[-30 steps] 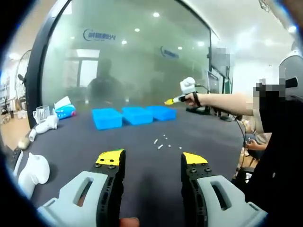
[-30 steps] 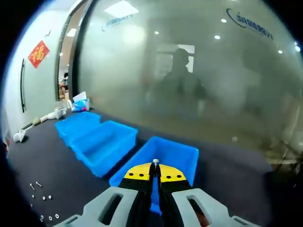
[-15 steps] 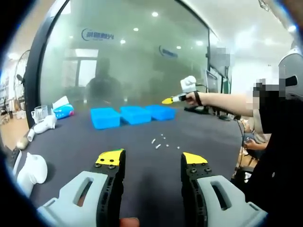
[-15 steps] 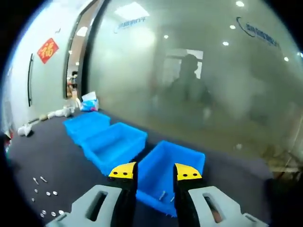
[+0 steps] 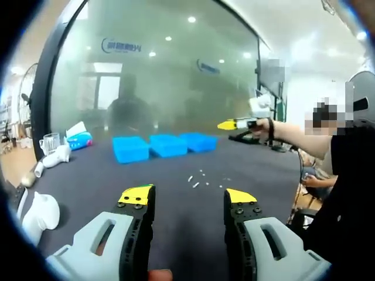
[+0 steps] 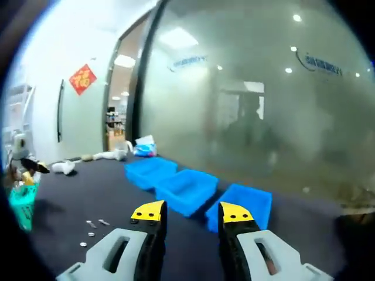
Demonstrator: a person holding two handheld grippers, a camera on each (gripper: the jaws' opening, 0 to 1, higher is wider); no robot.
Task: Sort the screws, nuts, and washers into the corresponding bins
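Three shallow blue plastic bins sit in a row on the dark tabletop at twelve o'clock in the left gripper view, with the small silvery screws, nuts and washers scattered loose nearer the camera (too small to tell apart). Half a second ago the right gripper hung over the end bin; now it has pulled back, jaws apart and empty, the bins lying ahead of it. Left gripper has stayed put, jaws apart, gripping nothing.
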